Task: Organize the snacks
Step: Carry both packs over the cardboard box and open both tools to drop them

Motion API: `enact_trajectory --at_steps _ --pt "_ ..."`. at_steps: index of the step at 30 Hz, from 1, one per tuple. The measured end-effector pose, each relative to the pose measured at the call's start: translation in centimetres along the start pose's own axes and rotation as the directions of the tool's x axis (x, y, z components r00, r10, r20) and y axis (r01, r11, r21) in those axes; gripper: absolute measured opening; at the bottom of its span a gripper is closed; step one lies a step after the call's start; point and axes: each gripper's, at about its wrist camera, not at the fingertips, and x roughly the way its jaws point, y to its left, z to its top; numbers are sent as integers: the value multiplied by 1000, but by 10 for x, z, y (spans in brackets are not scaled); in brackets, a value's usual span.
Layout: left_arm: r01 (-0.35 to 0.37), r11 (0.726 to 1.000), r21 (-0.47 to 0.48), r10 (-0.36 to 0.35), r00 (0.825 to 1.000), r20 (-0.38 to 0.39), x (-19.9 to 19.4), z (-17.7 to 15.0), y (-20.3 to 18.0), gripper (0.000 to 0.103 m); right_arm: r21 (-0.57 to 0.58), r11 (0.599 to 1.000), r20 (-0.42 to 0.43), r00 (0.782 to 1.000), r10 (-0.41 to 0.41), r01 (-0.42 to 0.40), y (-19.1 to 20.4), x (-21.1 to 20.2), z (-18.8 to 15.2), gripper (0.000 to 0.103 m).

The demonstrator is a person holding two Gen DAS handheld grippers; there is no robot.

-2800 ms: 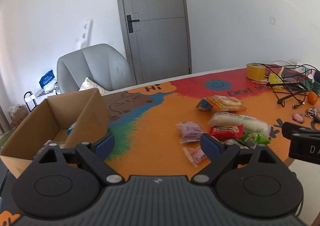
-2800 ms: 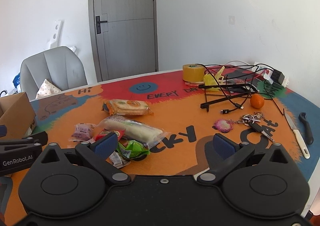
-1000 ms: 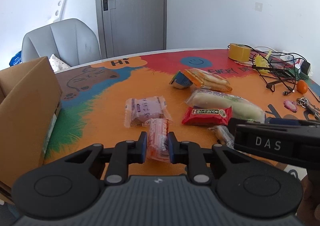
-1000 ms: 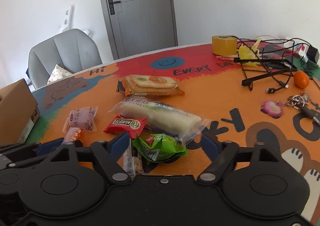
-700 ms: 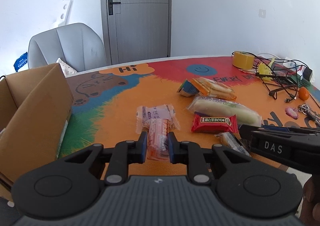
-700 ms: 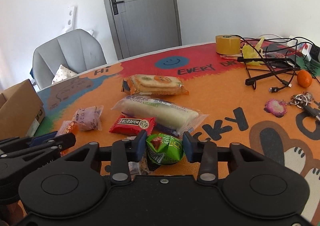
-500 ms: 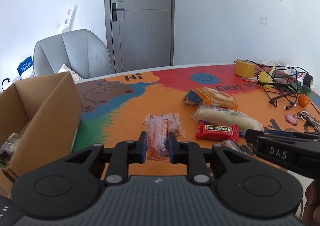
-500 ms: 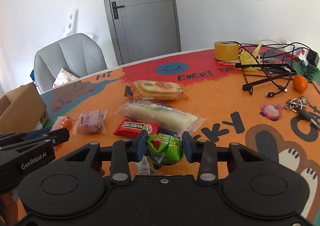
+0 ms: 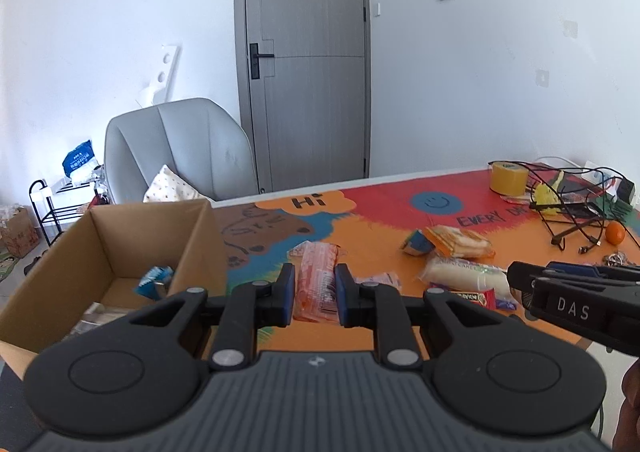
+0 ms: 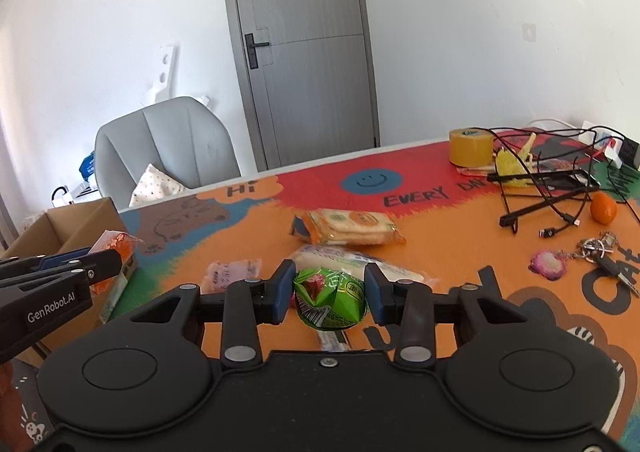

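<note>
My left gripper point(image 9: 315, 294) is shut on a slim orange snack packet point(image 9: 317, 281), lifted off the table beside the open cardboard box point(image 9: 120, 248). A blue-wrapped snack point(image 9: 154, 279) lies inside that box. My right gripper point(image 10: 328, 292) is shut on a green snack pouch point(image 10: 332, 298), held above the table. On the colourful table mat lie a biscuit pack point(image 10: 352, 226), a long white cake roll point(image 9: 460, 278), a red bar point(image 9: 474, 297) and a pink packet point(image 10: 232, 272). The left gripper point(image 10: 108, 258) also shows at the right wrist view's left edge, with the orange snack packet point(image 10: 120, 246) in it.
A grey chair point(image 9: 180, 148) stands behind the table by a grey door point(image 9: 304, 60). At the far right sit a yellow tape roll point(image 10: 470, 146), tangled black cables point(image 10: 560, 180), a mandarin point(image 10: 603, 207) and keys point(image 10: 600, 248).
Both grippers rose from the table, each carrying its snack. The right jaws closed onto the green pouch. The left gripper swung left, bringing the box's open inside into view.
</note>
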Motion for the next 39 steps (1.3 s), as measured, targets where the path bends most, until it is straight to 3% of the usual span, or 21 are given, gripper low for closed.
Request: enact_trajectory --at_steps 19,39 --pt "-105 993 -55 110 991 78 -27 21 52 19 -82 989 63 990 129 -124 60 -7 25 38" --pt "-214 963 -165 224 974 41 -26 15 135 19 -204 947 34 965 259 -247 150 8 33 38"
